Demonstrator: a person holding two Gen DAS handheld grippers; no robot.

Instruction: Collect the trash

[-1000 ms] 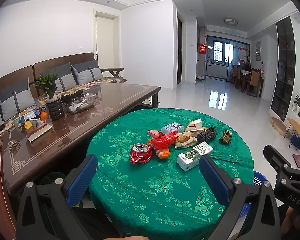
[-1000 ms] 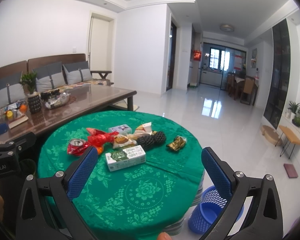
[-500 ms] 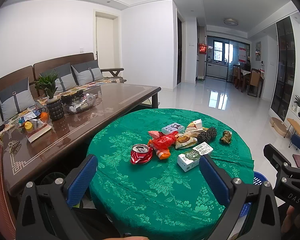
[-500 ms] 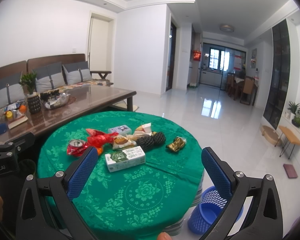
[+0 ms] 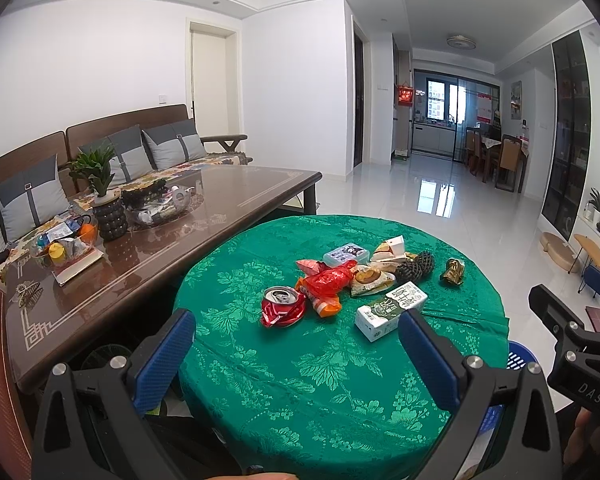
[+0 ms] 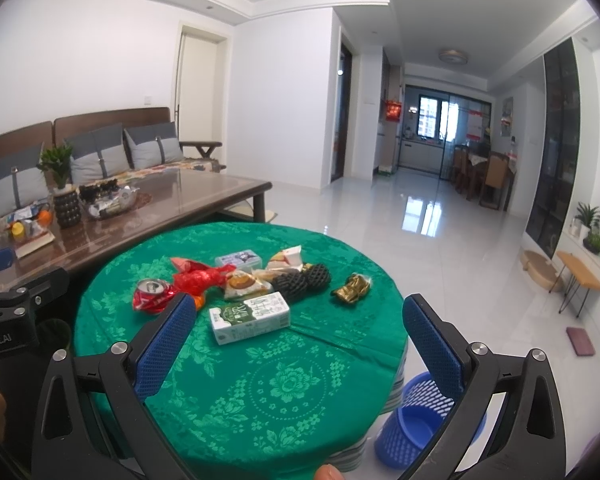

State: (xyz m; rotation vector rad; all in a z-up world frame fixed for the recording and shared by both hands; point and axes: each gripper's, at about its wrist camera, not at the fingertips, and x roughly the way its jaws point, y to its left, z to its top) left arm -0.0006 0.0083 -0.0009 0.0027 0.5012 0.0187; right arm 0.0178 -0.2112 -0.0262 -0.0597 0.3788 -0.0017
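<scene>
Trash lies on a round table with a green cloth [image 5: 320,364] [image 6: 284,384]: a crushed red can [image 5: 281,306] [image 6: 152,290], a red wrapper [image 5: 329,280] [image 6: 198,279], a green-white carton [image 5: 391,309] [image 6: 250,317], black foam nets [image 5: 415,265] [image 6: 302,278], a gold wrapper [image 5: 453,271] [image 6: 351,289] and a small blue-white box [image 5: 346,255] [image 6: 238,260]. My left gripper [image 5: 294,354] is open and empty, held above the table's near side. My right gripper [image 6: 298,342] is open and empty above the near edge. A blue mesh bin [image 6: 426,420] stands on the floor at the table's right.
A long brown coffee table [image 5: 228,204] with a potted plant [image 5: 100,184] and bowls stands to the left, with a sofa [image 5: 112,152] behind it. White tiled floor [image 6: 452,248] stretches to the right and back. A low wooden stool [image 6: 580,276] stands by the right wall.
</scene>
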